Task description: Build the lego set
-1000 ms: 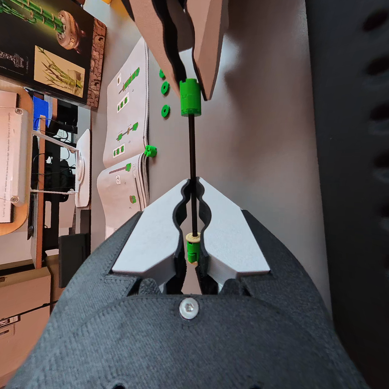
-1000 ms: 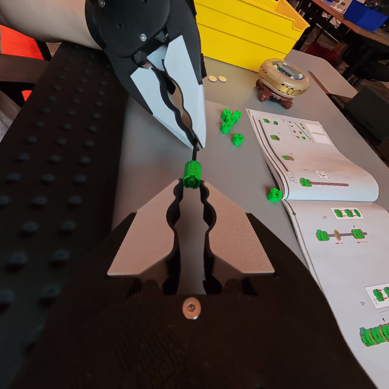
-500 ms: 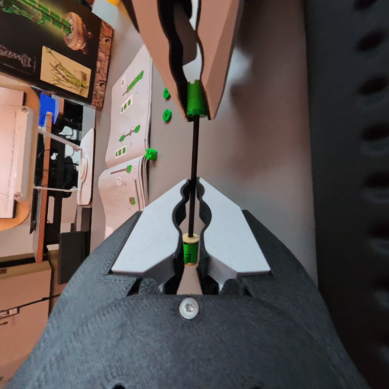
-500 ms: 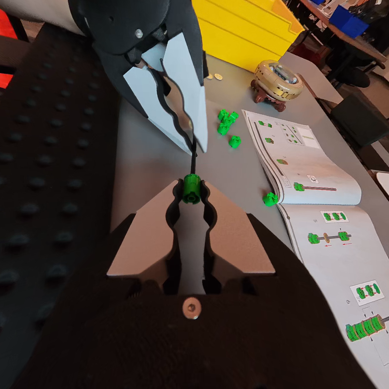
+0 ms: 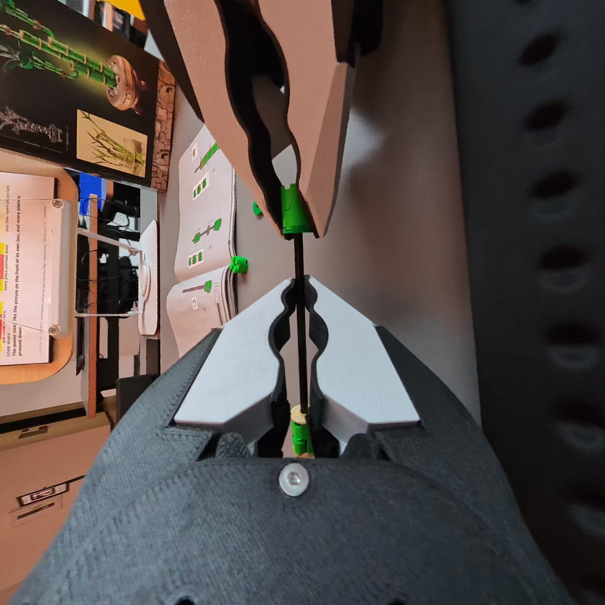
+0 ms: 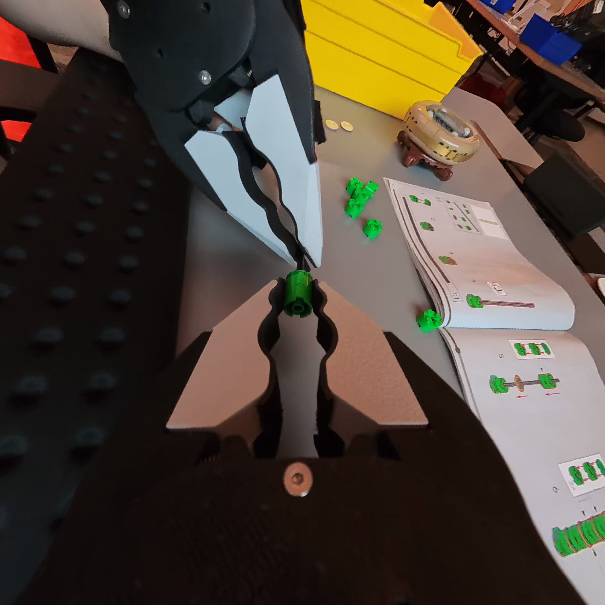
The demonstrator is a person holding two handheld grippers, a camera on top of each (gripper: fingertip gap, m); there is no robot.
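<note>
My left gripper [image 5: 298, 281] is shut on a thin black rod [image 5: 300, 324] that runs forward along its fingers. A tan disc and a green round piece [image 5: 300, 433] sit on the rod's near end, deep between the jaws. My right gripper [image 6: 296, 284] is shut on a green round brick [image 6: 297, 297], which is threaded on the rod's far end. That brick also shows in the left wrist view [image 5: 292, 209], between the right gripper's tips. In the right wrist view the left gripper [image 6: 302, 258] points down at the brick, and only a short bit of rod shows.
An open instruction booklet [image 6: 491, 275] lies on the grey table [image 6: 353, 271], with a loose green brick [image 6: 429, 320] at its spine and several more [image 6: 360, 199] beyond. A tan and brown round model [image 6: 440, 139] and yellow bins [image 6: 376, 55] stand farther back. A black studded mat [image 6: 82, 262] lies left. My left and right fingertips are right by each other.
The right gripper has pushed the green brick along the rod toward the left gripper, so less bare rod shows between them. The green brick sits deeper between the right gripper's tips.
</note>
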